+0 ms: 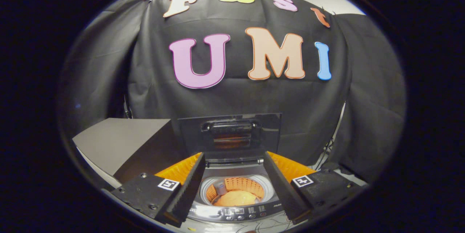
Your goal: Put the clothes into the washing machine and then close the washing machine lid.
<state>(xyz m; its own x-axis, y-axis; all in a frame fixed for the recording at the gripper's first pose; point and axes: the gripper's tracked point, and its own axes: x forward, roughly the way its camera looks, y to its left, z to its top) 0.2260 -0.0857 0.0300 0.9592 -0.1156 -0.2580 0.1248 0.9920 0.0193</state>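
Note:
A top-loading washing machine [236, 213] stands just ahead of my fingers, with its dark lid [230, 137] raised upright at the back. Its round drum [236, 193] shows between the fingers, and something orange, apparently cloth [236, 199], lies at the bottom of it. My gripper [234, 189] is open, fingers spread wide above the drum's opening, with nothing between them. The control panel [239, 212] with its buttons runs along the machine's near edge.
A grey box-like cabinet [120, 146] stands to the left of the machine. Black cloth hangs behind the machine as the booth's wall. Cables [328, 146] run down beside the machine on the right.

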